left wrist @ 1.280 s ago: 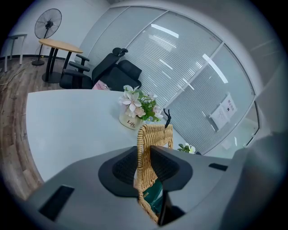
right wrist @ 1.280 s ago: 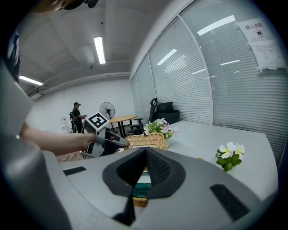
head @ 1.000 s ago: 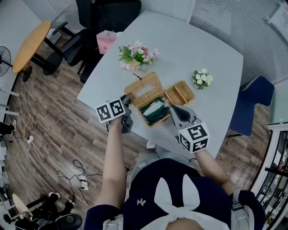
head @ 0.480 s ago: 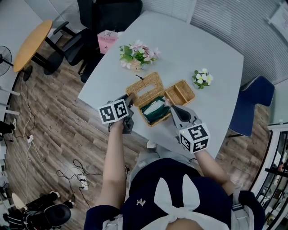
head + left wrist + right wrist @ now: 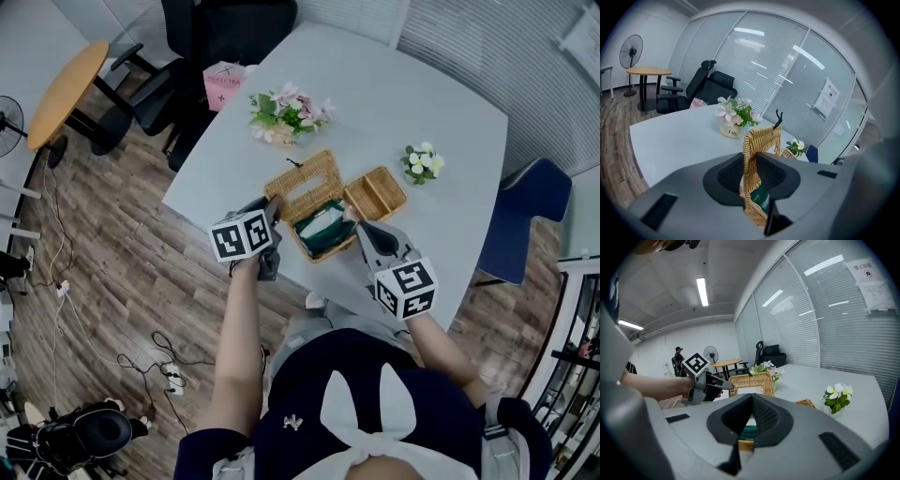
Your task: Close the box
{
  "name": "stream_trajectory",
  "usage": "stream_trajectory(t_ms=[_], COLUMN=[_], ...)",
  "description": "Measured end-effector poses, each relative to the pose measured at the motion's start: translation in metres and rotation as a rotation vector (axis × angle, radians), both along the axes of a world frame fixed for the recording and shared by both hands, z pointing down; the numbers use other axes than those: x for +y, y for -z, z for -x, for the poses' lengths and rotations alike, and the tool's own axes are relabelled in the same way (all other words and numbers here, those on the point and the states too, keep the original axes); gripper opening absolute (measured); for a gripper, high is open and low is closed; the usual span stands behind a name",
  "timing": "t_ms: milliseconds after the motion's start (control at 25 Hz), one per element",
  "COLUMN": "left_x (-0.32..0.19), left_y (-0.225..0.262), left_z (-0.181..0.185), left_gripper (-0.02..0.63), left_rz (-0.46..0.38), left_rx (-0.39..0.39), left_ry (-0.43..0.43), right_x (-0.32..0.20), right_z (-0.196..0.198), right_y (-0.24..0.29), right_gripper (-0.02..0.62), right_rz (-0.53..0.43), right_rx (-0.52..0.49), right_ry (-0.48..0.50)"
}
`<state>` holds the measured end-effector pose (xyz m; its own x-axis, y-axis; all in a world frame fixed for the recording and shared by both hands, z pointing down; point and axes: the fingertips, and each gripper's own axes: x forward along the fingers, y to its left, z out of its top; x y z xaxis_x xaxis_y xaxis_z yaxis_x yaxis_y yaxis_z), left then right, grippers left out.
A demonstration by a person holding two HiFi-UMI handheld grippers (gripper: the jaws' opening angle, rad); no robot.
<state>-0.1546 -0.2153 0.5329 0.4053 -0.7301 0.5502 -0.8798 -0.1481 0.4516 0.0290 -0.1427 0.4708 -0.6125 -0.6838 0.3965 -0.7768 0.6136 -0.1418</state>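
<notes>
1. At the worktop's near edge sits the open box. The left gripper pinches its upright lid between slightly parted fingers, probably to swing it down.
2. The right gripper, fingers together, rests at the box's near corner, likely steadying it.
3. A small basket sits just beside the box. The lid's path looks free.

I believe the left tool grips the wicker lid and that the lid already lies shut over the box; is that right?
Not quite. The left tool does grip the wicker lid, but the lid stands open, off the box, whose green contents show. The head view shows it.
</notes>
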Motion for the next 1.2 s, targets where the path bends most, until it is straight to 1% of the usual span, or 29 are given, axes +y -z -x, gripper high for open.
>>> stream_trajectory(t_ms=[120,680,960,1200], left_x=[0.002,0.014,0.020,0.024], left_y=[0.001,0.005,0.010,0.010], left_z=[0.000,-0.008,-0.012,-0.015], left_gripper=[0.095,0.091,0.089,0.089], left_rz=[-0.009,-0.043,-0.079,-0.091], left_rx=[-0.017,-0.144,-0.181,-0.212], left_ry=[-0.011,-0.074,-0.101,-0.119], right_x=[0.002,0.003,0.005,0.007], right_z=[0.001,0.003,0.003,0.001], right_y=[0.000,0.002,0.004,0.002], right_gripper=[0.005,0.005,0.005,0.005], right_rz=[0.002,-0.006,-0.009,-0.008], right_rx=[-0.001,-0.003,0.000,0.000], right_ry=[0.003,0.015,0.019,0.016])
